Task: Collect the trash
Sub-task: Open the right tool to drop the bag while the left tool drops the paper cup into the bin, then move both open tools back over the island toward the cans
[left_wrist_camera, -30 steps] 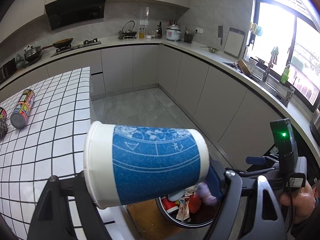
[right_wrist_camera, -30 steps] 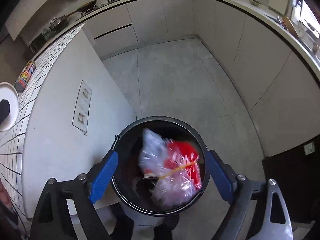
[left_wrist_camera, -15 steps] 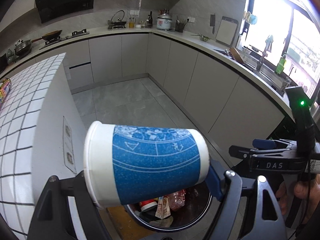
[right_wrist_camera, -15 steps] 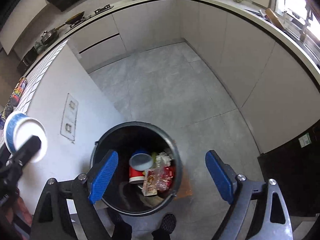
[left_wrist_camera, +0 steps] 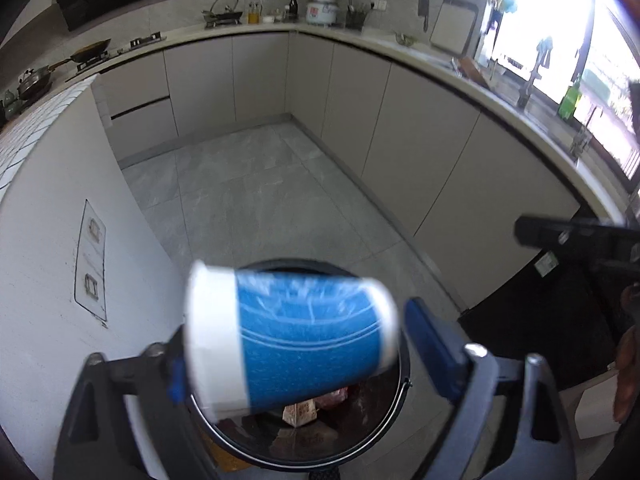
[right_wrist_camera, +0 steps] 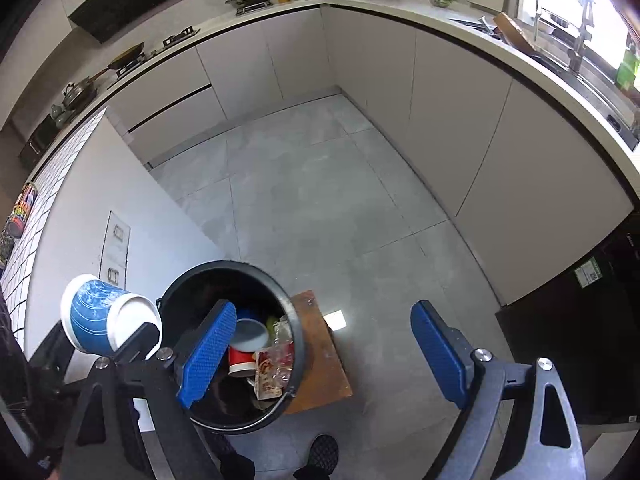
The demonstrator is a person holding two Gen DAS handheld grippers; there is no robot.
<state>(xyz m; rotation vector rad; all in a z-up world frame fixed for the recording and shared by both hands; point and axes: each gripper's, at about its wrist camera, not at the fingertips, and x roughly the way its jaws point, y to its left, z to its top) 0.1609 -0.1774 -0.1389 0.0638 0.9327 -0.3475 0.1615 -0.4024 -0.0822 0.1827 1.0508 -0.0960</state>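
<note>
A blue and white paper cup (left_wrist_camera: 304, 344) lies sideways between the jaws of my left gripper (left_wrist_camera: 302, 356), right above the black trash bin (left_wrist_camera: 403, 384). The jaws are opening: the right pad (left_wrist_camera: 432, 352) stands clear of the cup's base, and the cup looks blurred and loose. The right wrist view shows the same cup (right_wrist_camera: 100, 320) at the bin's left rim (right_wrist_camera: 224, 266), with cups and wrappers inside the bin. My right gripper (right_wrist_camera: 324, 352) is open and holds nothing, its left pad over the bin, its right pad over the floor.
The bin stands on a brown board (right_wrist_camera: 320, 364) beside the white side of the tiled island (left_wrist_camera: 52, 240). A can (right_wrist_camera: 22, 208) lies on the island top. Grey floor (right_wrist_camera: 320, 200) runs to the cabinets. A shoe (right_wrist_camera: 322, 452) is below, a hand (left_wrist_camera: 628, 364) at right.
The left gripper came off the island and down over the bin, and its jaws have widened off the cup. The plastic bag dropped into the bin as the right gripper drifted right.
</note>
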